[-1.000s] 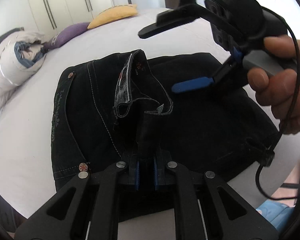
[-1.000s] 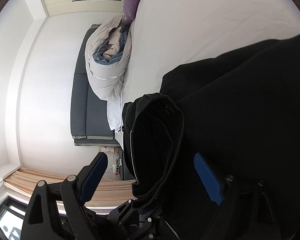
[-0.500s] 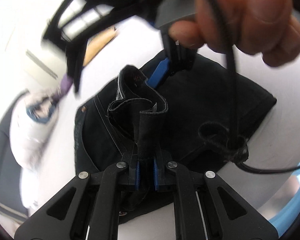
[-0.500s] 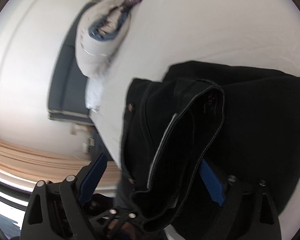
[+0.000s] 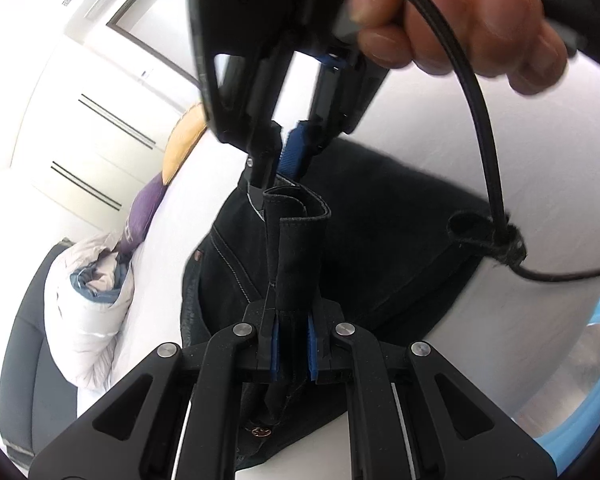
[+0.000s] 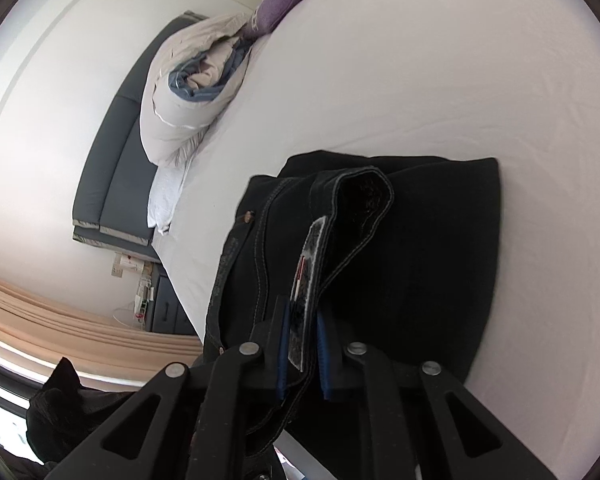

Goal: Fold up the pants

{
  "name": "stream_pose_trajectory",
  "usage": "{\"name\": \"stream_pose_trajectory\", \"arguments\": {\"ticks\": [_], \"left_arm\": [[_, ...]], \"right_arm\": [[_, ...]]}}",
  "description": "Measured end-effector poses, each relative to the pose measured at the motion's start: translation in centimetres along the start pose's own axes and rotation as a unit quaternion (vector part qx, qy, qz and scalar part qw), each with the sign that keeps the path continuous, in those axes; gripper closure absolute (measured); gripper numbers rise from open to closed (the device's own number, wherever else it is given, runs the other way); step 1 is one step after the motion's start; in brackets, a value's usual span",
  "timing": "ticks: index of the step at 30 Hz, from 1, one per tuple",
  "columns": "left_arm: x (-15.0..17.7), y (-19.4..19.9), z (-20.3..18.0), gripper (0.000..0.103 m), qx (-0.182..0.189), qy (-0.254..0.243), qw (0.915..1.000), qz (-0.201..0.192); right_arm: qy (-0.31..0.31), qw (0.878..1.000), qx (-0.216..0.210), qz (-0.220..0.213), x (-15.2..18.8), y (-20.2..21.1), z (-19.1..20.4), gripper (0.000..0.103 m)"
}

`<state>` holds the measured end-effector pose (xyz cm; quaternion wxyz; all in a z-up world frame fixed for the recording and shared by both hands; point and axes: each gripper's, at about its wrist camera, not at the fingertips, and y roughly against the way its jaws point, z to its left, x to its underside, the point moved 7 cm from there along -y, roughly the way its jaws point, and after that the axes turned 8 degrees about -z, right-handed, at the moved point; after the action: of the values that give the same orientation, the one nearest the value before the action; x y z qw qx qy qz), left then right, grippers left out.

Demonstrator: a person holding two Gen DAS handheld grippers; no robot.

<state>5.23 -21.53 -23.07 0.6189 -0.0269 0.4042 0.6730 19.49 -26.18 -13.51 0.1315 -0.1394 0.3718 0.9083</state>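
Left wrist view: the rolled duvet (image 5: 100, 276) and purple pillow (image 5: 142, 210) were seen at the left of the bed (image 5: 440, 132), with the black pants (image 5: 384, 240) lying folded near its edge.
Left gripper: the left gripper (image 5: 293, 340) was shut tight on a raised strip of the waistband (image 5: 296, 240), which was held up off the pile.
Right gripper, seen from the left: the right gripper (image 5: 278, 156) was found just beyond that strip, its blue pads drawn close over the far part of the same band, a person's hand (image 5: 460, 28) wrapped round its handle.
Right wrist view: the jaws had just been closing, and the labelled inner face of the waistband (image 6: 306, 300) was clamped between the pads of the right gripper (image 6: 302, 356).
Step in hand: a two-point hold on the waistband was judged to have been secured, ready for a further fold.
Next move: both grips would need to be carried together, the band kept taut and level, and laid across the rest of the pants without the lower layers being dragged.
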Motion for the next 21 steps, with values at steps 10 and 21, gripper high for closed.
{"name": "stream_pose_trajectory", "arguments": {"ticks": [10,21], "left_arm": [[-2.0,2.1,-2.2,0.095,0.026,-0.008,0.9994,-0.023],[-0.9,0.1,-5.8,0.093,0.070,-0.011,0.9975,0.000]], "right_arm": [[-0.019,0.999,0.004,-0.044,0.8,3.4,-1.4,0.090],[-0.078,0.996,0.025,-0.041,2.9,2.5,-6.5,0.088]]}}
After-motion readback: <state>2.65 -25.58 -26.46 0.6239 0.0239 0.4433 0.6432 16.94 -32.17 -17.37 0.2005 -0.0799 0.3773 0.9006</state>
